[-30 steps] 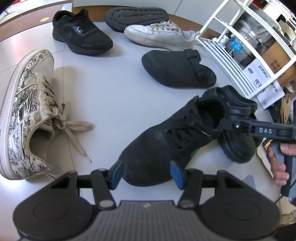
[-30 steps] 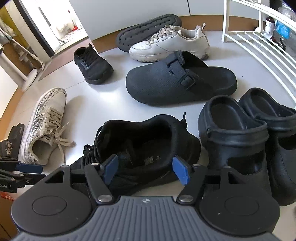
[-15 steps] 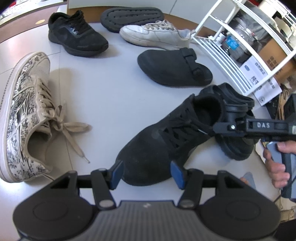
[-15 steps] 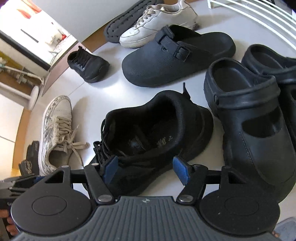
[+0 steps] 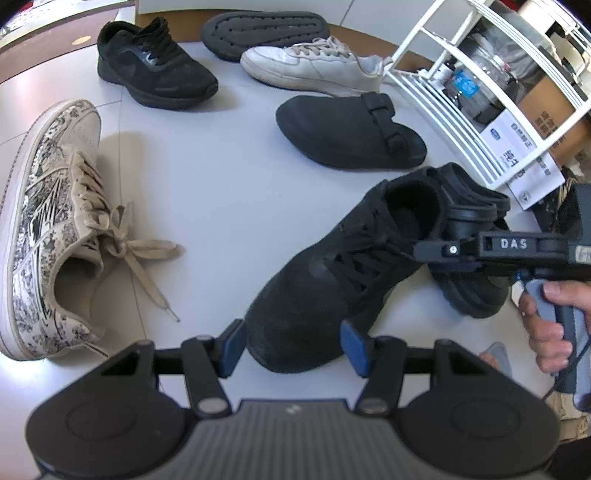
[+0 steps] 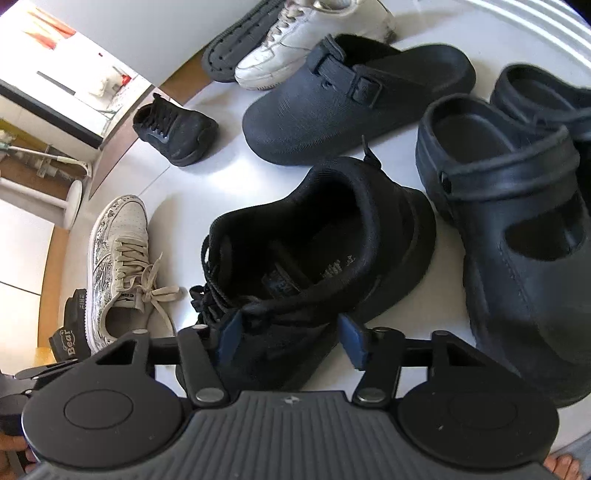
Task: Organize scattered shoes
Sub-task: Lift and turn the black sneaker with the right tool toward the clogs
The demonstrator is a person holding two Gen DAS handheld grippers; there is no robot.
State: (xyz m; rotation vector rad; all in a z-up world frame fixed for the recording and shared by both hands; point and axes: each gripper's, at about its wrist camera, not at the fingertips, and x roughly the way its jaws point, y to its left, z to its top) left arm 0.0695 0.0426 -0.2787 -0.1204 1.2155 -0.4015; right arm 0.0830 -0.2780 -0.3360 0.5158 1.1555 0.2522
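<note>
A black lace-up sneaker (image 5: pixel 343 269) lies on the white floor, toe toward my left gripper (image 5: pixel 293 345), which is open around the toe. My right gripper (image 6: pixel 290 338) is open over the same sneaker (image 6: pixel 317 251), straddling its laced middle; it shows from the side in the left wrist view (image 5: pixel 491 251). Its matching black sneaker (image 5: pixel 155 70) stands at the far left. A patterned beige sneaker (image 5: pixel 51 221) lies at the left. A white sneaker (image 5: pixel 314 66), a black buckle clog (image 5: pixel 347 133) and its overturned mate (image 5: pixel 264 31) lie beyond.
Two black strap clogs (image 6: pixel 517 206) stand right of the held-over sneaker. A white wire rack (image 5: pixel 480 85) with boxes and bottles stands at the right. A wall base runs along the back.
My right gripper has moved forward over the black sneaker, from its heel to its laces, and tilted down. My left gripper stays at the toe.
</note>
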